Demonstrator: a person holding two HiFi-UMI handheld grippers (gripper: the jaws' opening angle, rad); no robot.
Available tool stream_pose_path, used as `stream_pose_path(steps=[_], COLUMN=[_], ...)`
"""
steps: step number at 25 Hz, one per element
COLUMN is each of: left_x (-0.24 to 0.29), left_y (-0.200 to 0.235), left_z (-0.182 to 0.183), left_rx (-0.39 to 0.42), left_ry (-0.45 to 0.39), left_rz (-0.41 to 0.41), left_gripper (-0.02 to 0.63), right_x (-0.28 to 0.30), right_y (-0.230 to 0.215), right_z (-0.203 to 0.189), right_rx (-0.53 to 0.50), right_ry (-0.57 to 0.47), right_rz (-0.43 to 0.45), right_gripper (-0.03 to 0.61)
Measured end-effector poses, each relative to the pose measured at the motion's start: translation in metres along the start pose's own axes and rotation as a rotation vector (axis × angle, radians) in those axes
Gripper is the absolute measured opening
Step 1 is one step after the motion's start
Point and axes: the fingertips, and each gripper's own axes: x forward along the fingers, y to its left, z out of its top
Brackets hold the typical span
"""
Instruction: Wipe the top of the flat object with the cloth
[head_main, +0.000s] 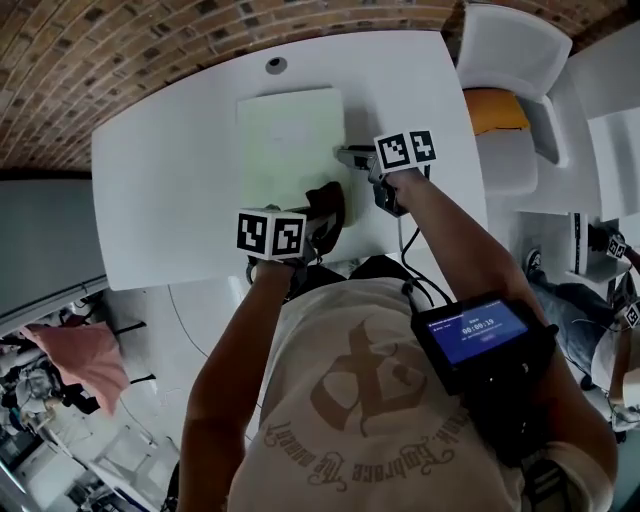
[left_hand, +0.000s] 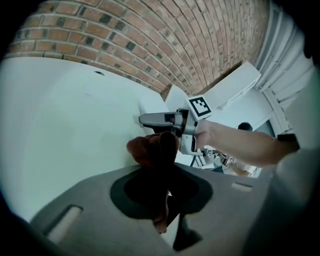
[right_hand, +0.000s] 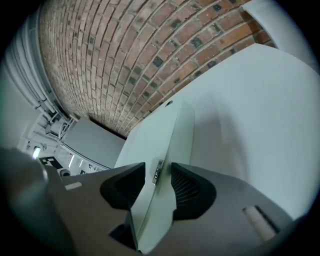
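You've got the cloth (head_main: 330, 203) clamped tight in the left gripper (head_main: 315, 232) at the near right corner of the flat object (head_main: 285, 140), toward the table's (head_main: 170, 200) far edge, with the right gripper (right_hand: 157, 175) jaws wide astride its right edge; most of the wiping looks left.

Screen (head_main: 478, 331): showed white digits on blue, roughly 00:00:19.
Shirt print (head_main: 345, 445): was gothic lettering, upside down, not legible.
Left cube (head_main: 271, 233), right cube (head_main: 405, 149): carried black-and-white square codes, no letters.
Tag (right_hand: 156, 171) on the flat object (right_hand: 155, 135): was too small to read.
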Motion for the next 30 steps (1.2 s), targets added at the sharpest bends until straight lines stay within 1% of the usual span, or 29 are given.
stream_pose_path(steps=[3,5,8,11,13,16,22,30], left_x=[0.015,0.025,0.042,0.049,0.042,0.028,-0.004,-0.054], left_y=[-0.002,-0.007,-0.011,-0.006,0.002,0.018,0.051,0.096], left_z=[-0.002,-0.001,-0.004,-0.013,-0.017,-0.023,-0.038,-0.048], left_rx=[0.003,-0.009,-0.028,-0.012,-0.012,-0.043,-0.131,-0.188], left_ry=[0.015,0.019,0.036,0.07,0.075,0.063,-0.004,-0.07], left_rz=[0.017,0.009,0.001,0.045,0.082,0.125,0.194,0.288], left_gripper=[0.074,0.074,0.074,0.074,0.074,0.074,0.074,0.074], right_x=[0.005,0.006,0.005,0.006,0.009,0.011,0.011,0.01], right_y=[-0.004,-0.007,-0.009,-0.009,-0.007,-0.009,-0.011,-0.014], right_z=[-0.003,-0.006,-0.008,-0.009,-0.009,-0.01,-0.009,-0.009], right_rx=[-0.005,-0.015,-0.002,-0.001,-0.014,-0.026,-0.044,-0.055], right_ry=[0.028,0.05,0.049,0.057,0.065,0.071,0.08,0.095], right_rz=[-0.018,-0.033,-0.032,-0.045,-0.05,-0.043,-0.035,-0.041], right_gripper=[0.169,0.175,0.176,0.173,0.173,0.173,0.173,0.172])
